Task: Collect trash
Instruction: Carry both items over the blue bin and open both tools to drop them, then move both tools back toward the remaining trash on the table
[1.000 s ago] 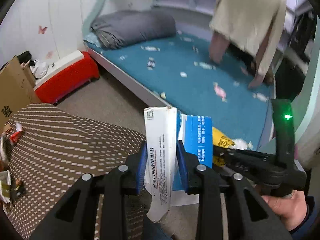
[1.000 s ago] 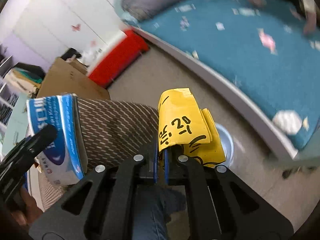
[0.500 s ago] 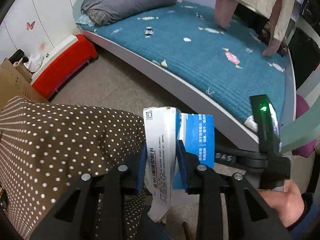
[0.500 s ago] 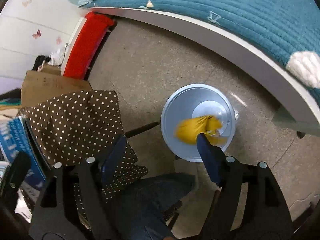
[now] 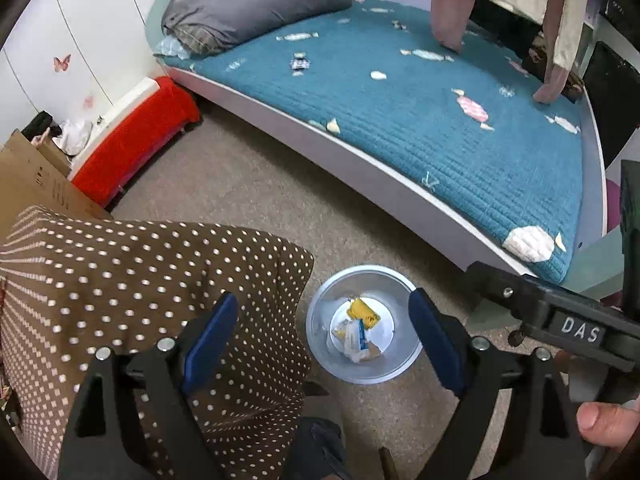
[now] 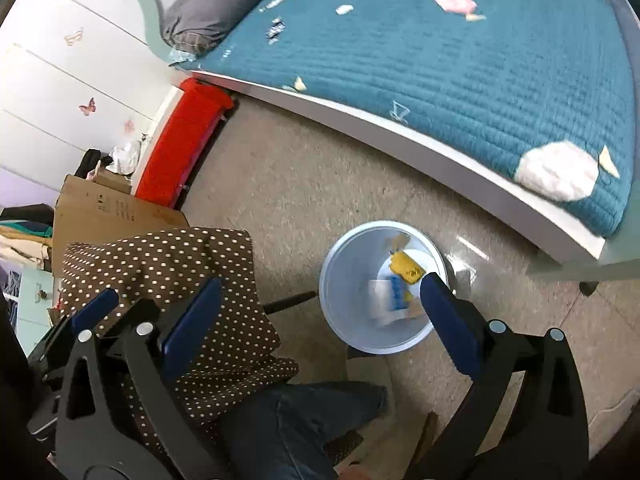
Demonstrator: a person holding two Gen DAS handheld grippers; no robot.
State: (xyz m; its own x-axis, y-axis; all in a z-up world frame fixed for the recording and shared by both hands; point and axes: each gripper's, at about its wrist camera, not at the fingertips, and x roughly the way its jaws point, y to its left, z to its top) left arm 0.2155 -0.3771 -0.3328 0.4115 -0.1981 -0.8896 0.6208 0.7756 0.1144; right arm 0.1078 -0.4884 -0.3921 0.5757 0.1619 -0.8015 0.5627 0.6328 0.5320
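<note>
- Fingers (image 5: 208, 340) of both grippers – left gripper (image 5: 324, 336), right gripper (image 6: 320, 312) – opening, nothing between them.
- Trash – yellow wrapper (image 5: 362, 311), blue-white box (image 6: 390, 298) – lies in bin (image 5: 320, 344) on floor.
- Judgement: light, crushable; pinch flat faces.

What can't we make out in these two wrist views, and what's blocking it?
- Print on the blue-and-white carton in the bin: motion-blurred in the right wrist view, too small in the left.
- Yellow wrapper: markings too small in either view.
- Chair legs: hidden under the polka-dot cover.
- Second person on the bed: cut off by the left view's top edge.
- Right hand-held gripper: its fingers are hidden in the left wrist view.
</note>
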